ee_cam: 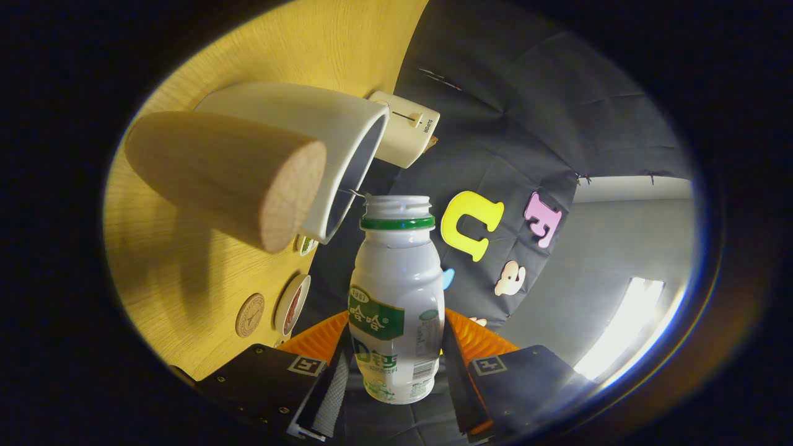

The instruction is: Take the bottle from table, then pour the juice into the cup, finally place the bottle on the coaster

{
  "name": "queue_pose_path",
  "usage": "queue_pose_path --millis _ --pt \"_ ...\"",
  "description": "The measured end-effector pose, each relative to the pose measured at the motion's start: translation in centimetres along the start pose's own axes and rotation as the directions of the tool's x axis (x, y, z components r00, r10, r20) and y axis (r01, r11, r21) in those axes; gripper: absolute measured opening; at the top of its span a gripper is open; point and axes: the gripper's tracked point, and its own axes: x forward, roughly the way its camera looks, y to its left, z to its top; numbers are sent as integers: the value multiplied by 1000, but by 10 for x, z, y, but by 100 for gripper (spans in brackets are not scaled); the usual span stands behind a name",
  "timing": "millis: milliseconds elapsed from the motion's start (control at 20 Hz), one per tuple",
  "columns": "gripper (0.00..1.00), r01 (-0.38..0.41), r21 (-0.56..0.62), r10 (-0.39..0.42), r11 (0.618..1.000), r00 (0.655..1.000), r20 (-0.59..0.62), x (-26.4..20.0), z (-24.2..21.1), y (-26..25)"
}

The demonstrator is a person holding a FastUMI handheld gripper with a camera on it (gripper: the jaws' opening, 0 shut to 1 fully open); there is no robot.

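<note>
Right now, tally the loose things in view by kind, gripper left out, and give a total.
Bottle, open-topped, pinched between both fingers: 1
White cup with wooden handle: 1
Round coasters on the table, beyond the fingers:: 3
White box-shaped device behind the cup: 1
Total: 6

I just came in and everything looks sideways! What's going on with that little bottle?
A person's hand-held gripper is shut on a small white bottle, its cap off. It is tipped over so the bottle's open mouth sits right at the rim of a white cup with a wooden handle on the wooden table. Round coasters lie nearby.
</note>
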Motion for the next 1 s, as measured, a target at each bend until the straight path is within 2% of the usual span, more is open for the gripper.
queue_pose_path --millis 1000 --pt "71 48 -133 -50 990 999 -10 -1 3 -18"
